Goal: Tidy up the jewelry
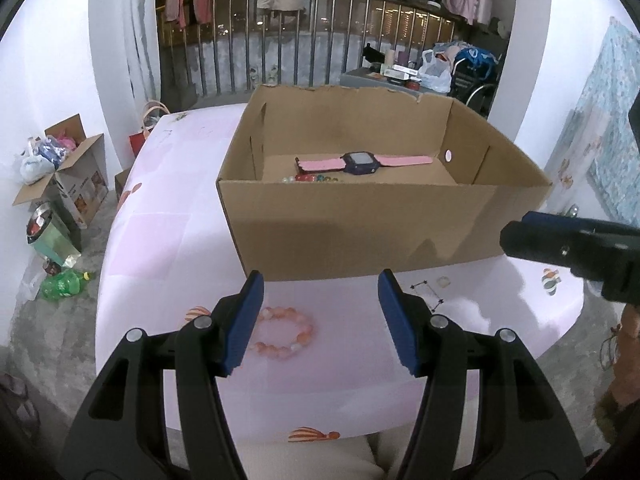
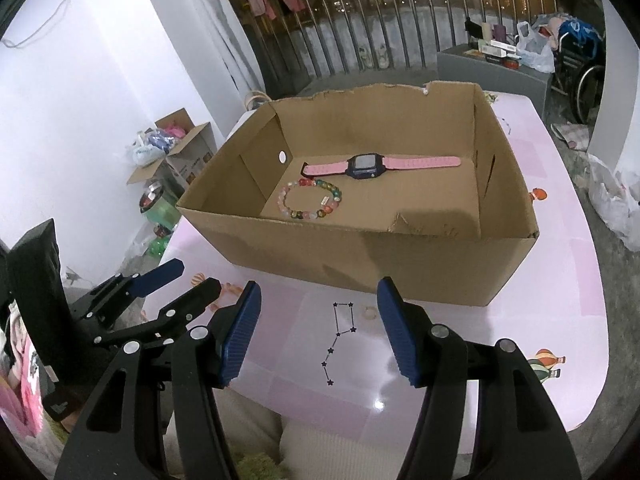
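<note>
Pickup step. Left gripper jaws open over peach bracelet, lower centre of tabletop. Right gripper jaws open, empty, near ring. Next: lower, close, carry to box.

Even, cool indoor light fills both views, and the white walls bleach out. A small glare spot sits on the glossy pink tabletop. The open brown cardboard box throws a soft shadow towards the camera. Fisheye bending curves the edges; the corners go black and blurred.
</note>
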The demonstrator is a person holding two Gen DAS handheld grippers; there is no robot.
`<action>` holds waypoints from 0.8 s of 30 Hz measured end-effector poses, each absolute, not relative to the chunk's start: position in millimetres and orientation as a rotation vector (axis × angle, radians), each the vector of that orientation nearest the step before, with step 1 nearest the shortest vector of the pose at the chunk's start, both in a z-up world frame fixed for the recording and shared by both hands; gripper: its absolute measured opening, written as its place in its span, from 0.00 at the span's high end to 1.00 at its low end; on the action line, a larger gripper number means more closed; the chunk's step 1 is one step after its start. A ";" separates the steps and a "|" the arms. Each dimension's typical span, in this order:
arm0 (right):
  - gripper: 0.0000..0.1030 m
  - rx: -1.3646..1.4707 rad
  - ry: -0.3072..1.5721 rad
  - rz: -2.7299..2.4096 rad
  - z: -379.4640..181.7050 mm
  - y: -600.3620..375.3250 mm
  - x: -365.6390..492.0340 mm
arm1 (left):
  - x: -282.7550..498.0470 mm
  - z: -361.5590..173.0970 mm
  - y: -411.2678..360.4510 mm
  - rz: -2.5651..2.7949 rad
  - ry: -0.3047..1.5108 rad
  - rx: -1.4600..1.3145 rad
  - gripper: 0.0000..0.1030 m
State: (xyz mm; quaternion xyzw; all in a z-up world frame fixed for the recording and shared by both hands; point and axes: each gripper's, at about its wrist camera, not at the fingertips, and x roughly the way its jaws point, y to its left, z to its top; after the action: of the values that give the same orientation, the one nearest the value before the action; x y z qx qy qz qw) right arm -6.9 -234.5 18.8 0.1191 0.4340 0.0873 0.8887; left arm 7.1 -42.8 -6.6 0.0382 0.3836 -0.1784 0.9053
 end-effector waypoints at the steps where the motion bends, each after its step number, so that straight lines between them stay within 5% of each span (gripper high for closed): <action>1: 0.43 0.248 0.904 0.181 17.7 -233.8 -6.8 | 7.0 -8.6 -43.4 -0.367 0.791 0.084 0.45; 24: 0.43 0.252 0.971 0.160 -7.1 -238.3 14.8 | 18.6 -33.8 -51.9 -0.412 0.799 0.108 0.45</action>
State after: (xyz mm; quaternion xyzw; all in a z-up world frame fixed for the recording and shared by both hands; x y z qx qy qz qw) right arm 14.8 -238.3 -7.1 0.1208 0.4650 0.0767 0.8737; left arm 18.6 -51.9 -33.8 0.0523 0.3861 -0.1990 0.8992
